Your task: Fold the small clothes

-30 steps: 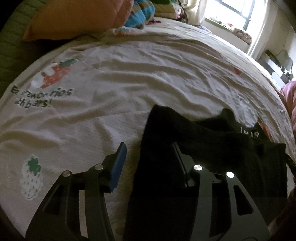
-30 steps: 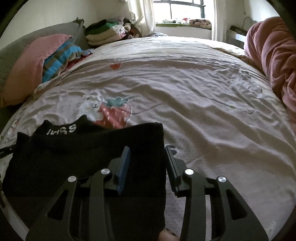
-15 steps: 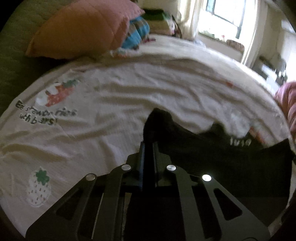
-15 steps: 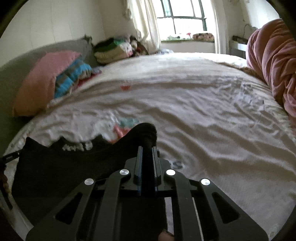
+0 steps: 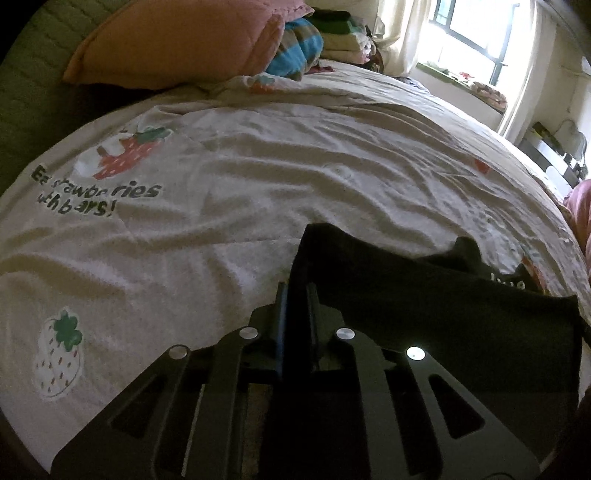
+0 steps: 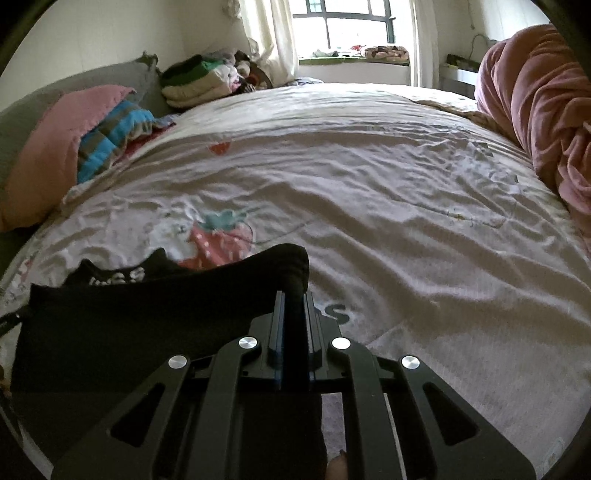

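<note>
- left gripper [image 5: 295,295]: fingers clamped tight on one corner of the black garment [image 5: 424,314]
- right gripper [image 6: 293,306]: same deal, fingers pinched on the opposite corner of it [image 6: 129,317]
- cloth stretches between the two, its far part lying on the bed [image 6: 406,192], white lettering peeking out
- strawberry-print sheet [image 5: 221,184] underneath
- pink pillow [image 5: 177,40] off by the headboard

In the right wrist view a garment [image 6: 140,314] lies on the bedsheet [image 6: 388,221] at lower left; a pillow [image 6: 48,155] sits at the left edge, folded clothes [image 6: 199,81] upper left (below the window [image 6: 351,26]), a blanket [image 6: 535,110] at right.
</note>
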